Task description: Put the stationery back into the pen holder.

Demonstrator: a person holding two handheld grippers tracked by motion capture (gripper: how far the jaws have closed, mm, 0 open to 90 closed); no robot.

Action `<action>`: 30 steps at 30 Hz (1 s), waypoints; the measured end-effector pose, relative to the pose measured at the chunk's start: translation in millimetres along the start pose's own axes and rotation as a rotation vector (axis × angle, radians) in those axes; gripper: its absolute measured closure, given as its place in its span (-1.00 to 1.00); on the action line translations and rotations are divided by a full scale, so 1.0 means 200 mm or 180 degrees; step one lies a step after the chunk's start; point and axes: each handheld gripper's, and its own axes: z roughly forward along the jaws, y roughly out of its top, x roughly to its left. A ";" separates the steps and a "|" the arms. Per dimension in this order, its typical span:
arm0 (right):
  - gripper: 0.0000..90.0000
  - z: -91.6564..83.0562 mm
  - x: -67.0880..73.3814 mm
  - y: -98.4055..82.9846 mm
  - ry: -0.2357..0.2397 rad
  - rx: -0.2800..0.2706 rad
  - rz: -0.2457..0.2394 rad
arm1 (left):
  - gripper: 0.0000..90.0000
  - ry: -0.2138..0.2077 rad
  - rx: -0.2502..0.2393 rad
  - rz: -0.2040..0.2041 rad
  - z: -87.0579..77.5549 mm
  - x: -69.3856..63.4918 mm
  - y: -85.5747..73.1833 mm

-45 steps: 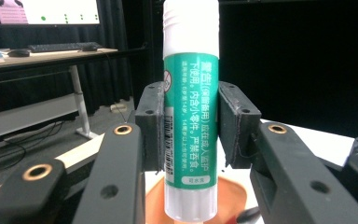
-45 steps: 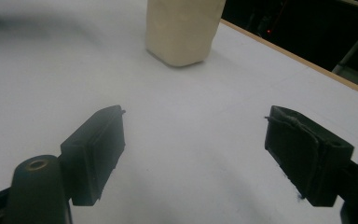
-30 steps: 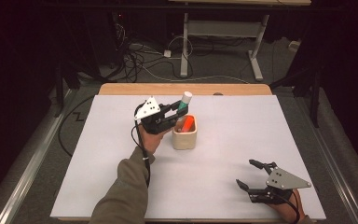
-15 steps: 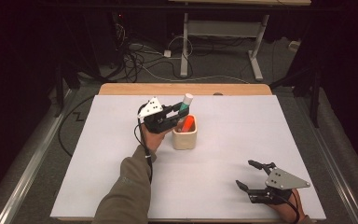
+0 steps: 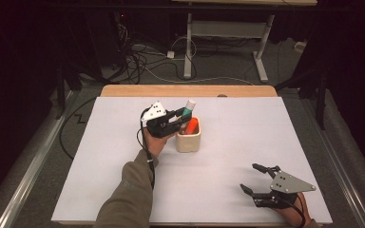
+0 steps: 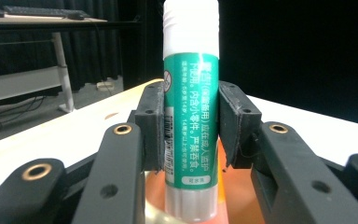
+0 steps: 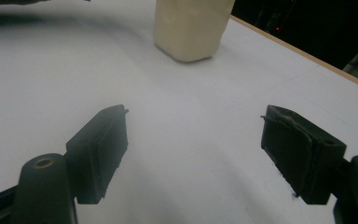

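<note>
Currently a green glue stick (image 6: 190,116) w/ white cap is clamped upright between the pads of the left gripper (image 5: 177,118), right over the cream cup (image 5: 188,141) near table centre; an orange item (image 5: 191,126) is seen inside the cup. At approx. 5 o'clock from the cup, well apart, the right gripper (image 5: 255,178) is held w/ jaws spread wide, nothing between them, on the white table (image 5: 100,180).

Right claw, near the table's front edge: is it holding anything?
No, the right claw stands open, bare white table between its pads.
</note>
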 end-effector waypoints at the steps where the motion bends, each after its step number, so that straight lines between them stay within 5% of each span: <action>1: -0.48 0.00 0.00 0.00 0.0000 0.0002 0.0004 | 0.41 0.0007 -0.0016 -0.0016 0.00 0.00 0.00; 20: -0.46 0.00 0.00 0.00 -0.0009 -0.0007 -0.0018 | 0.37 -0.0007 0.0062 -0.0040 -0.02 0.01 -0.01; 30: -0.45 -0.01 0.00 0.01 -0.0028 -0.0024 -0.0027 | 0.34 -0.0001 0.0163 0.0068 -0.03 0.00 0.01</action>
